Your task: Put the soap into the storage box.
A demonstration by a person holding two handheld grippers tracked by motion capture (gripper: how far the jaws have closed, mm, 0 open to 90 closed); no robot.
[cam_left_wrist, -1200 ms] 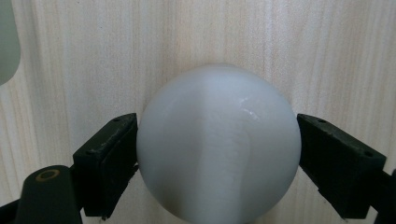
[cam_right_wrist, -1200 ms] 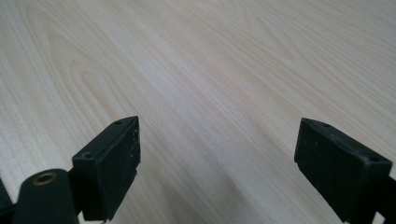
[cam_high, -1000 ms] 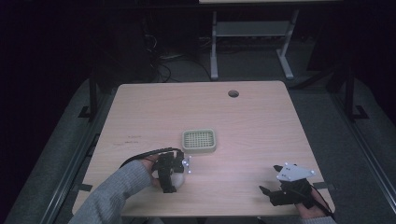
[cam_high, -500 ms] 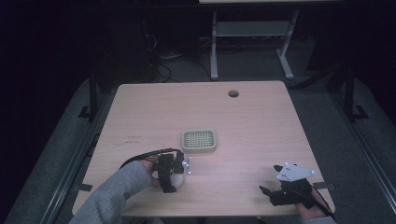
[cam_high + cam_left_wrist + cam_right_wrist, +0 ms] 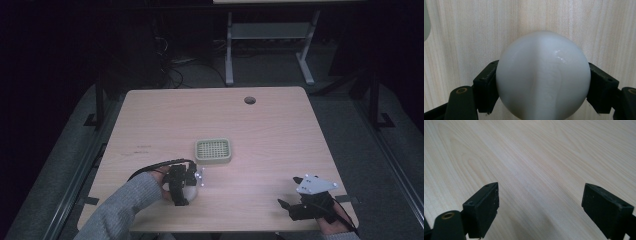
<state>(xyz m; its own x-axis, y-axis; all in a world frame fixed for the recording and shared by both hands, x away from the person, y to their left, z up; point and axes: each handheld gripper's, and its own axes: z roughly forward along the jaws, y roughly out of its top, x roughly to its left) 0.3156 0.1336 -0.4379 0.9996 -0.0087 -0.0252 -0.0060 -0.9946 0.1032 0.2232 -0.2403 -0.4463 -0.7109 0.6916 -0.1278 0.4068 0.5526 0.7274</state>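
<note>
Left gripper (image 5: 186, 186) has its jaws clamped on a white ball (image 5: 543, 76), squeezed at the widest part from both sides, likely so the smooth round surface can't slip out. In the left gripper view the ball sits between the black pads (image 5: 486, 86) with bare wood table (image 5: 280, 130) behind it; whether it rests on the top or is just lifted can't be told. In the high view the ball sits at the near-left of the table, just beside and toward the person from a small pale gridded tray (image 5: 213, 150), probably the drop target, so the grip looks like a pick for transfer. Right gripper (image 5: 540, 207) has jaws spread wide, holding nothing, parked low at the near-right edge, well apart, apparently idle and out of the way.
</note>
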